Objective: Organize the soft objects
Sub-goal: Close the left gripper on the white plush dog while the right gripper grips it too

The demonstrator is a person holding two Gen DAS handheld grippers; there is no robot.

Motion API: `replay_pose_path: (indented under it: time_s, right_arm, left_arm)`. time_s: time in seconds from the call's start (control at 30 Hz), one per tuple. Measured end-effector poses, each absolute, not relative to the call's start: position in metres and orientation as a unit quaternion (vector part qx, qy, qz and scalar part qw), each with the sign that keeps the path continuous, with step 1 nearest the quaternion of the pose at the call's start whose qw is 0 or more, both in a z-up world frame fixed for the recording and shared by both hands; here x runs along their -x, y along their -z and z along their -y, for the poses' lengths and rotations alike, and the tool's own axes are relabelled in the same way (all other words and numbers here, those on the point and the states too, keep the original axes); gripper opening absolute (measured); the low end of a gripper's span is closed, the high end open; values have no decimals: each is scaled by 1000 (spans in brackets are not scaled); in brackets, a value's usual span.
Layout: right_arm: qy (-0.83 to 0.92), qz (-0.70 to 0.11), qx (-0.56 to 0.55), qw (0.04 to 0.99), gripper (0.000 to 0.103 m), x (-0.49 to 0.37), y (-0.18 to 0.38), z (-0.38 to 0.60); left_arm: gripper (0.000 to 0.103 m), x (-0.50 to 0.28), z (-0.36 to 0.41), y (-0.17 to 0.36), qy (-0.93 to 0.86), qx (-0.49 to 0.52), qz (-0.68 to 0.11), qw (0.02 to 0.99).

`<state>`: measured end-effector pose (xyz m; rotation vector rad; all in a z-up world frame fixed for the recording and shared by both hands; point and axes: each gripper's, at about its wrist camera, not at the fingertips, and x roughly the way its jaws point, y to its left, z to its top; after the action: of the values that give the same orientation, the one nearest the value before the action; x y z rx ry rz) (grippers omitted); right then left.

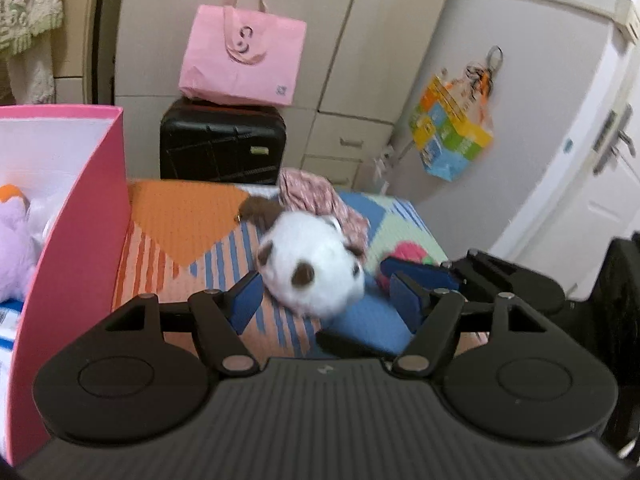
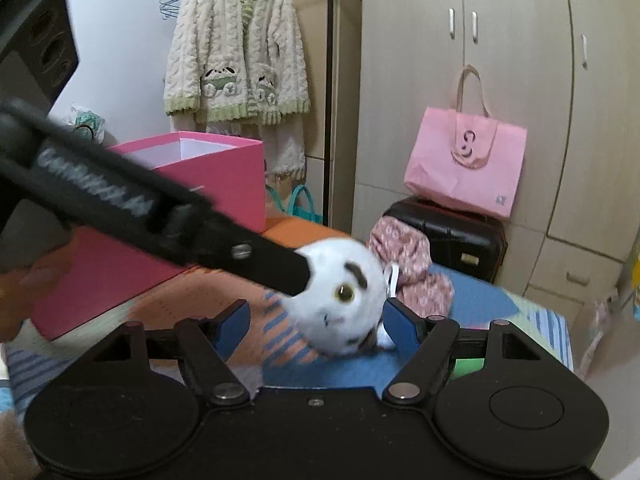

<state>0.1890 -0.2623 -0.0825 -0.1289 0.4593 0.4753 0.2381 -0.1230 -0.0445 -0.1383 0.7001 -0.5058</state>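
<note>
The plush cat (image 1: 312, 268) is seen on the bed (image 1: 184, 220), between both spread hand-held grippers, left (image 1: 324, 298) and right (image 2: 316, 320). Light and squashy, it is best pinched across its round head.

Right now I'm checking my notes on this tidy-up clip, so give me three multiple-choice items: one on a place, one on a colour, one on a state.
1. Where is the pink tote bag?
A. On the black suitcase
B. Inside the pink box
C. On the bedspread

2. What colour is the plush toy between the two grippers?
A. Purple
B. Mostly white with dark patches
C. Green

3. How is the pink box on the bed?
A. Closed with a lid
B. Flattened
C. Open at the top

Answers: 1 A, the bag stands on top of the suitcase by the wardrobe. 2 B, the left wrist view shows white fur with brown spots. 3 C, its white inside shows and a purple toy lies in it.
</note>
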Motion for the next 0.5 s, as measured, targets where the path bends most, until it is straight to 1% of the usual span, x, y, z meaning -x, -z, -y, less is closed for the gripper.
replay_pose_path:
  time_s: [0.2,0.23,0.27,0.33,0.43,0.5]
  right_arm:
    - [-224,-228,55,946,78,-210,89,257]
    - [-221,-232,54,946,82,-213,91,256]
    - [-216,-236,56,946,88,-215,93,255]
    - [-198,-252,65,945,92,-222,97,251]
    - [-183,-274,77,941,92,-231,101,246]
    - [-191,-273,70,940,92,-232,100,246]
  left_arm:
    - [70,-269,129,60,214,78,-359,905]
    - [70,-273,129,63,212,79,-364,904]
    - [70,-276,128,66,216,81,-370,900]
    - [70,-284,123,70,228,106,-387,887]
    - [70,-288,119,75,235,131,-396,878]
    - [65,-288,120,77,239,135,-393,877]
